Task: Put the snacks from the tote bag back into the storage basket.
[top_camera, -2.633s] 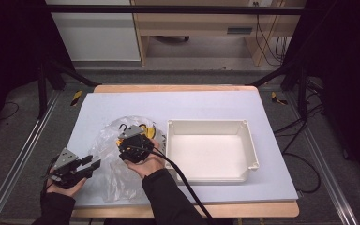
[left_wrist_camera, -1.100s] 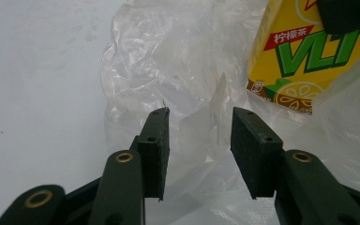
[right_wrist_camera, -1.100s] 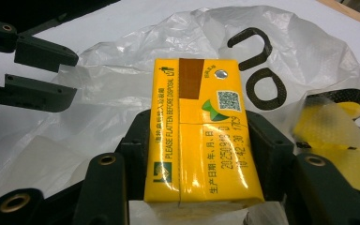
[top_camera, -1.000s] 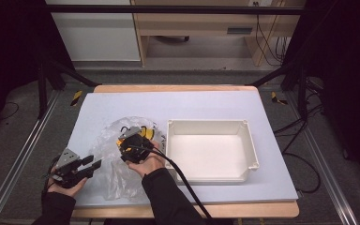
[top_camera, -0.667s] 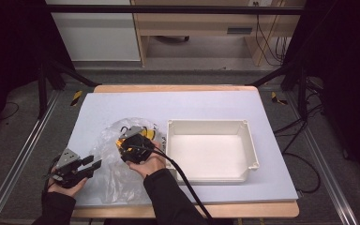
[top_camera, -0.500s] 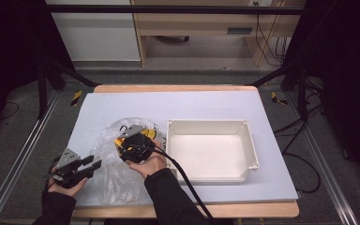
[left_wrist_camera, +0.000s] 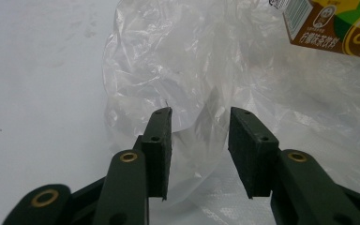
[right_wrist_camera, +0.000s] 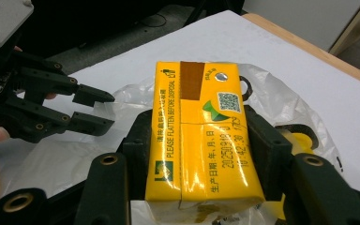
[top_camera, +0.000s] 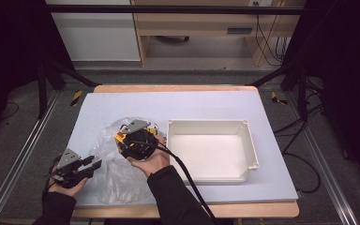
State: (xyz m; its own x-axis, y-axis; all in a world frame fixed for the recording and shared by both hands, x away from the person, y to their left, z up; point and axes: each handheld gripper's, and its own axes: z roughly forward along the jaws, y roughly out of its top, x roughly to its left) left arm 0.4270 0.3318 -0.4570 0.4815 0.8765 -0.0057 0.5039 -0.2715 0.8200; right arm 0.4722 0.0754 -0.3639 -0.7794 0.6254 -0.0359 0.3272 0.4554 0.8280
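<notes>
right claw (right_wrist_camera: 198, 145) raised carton (right_wrist_camera: 201, 136); bag (left_wrist_camera: 192, 89) hides carton's base

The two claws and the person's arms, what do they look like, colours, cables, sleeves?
Both the left claw and the right claw are black, each topped by a grey three-cornered plate. In the gripper views the jaws are dark green-black with flat pads and brass-coloured rivets. A thick black cable trails from the right one. The person wears dark long sleeves.
</notes>
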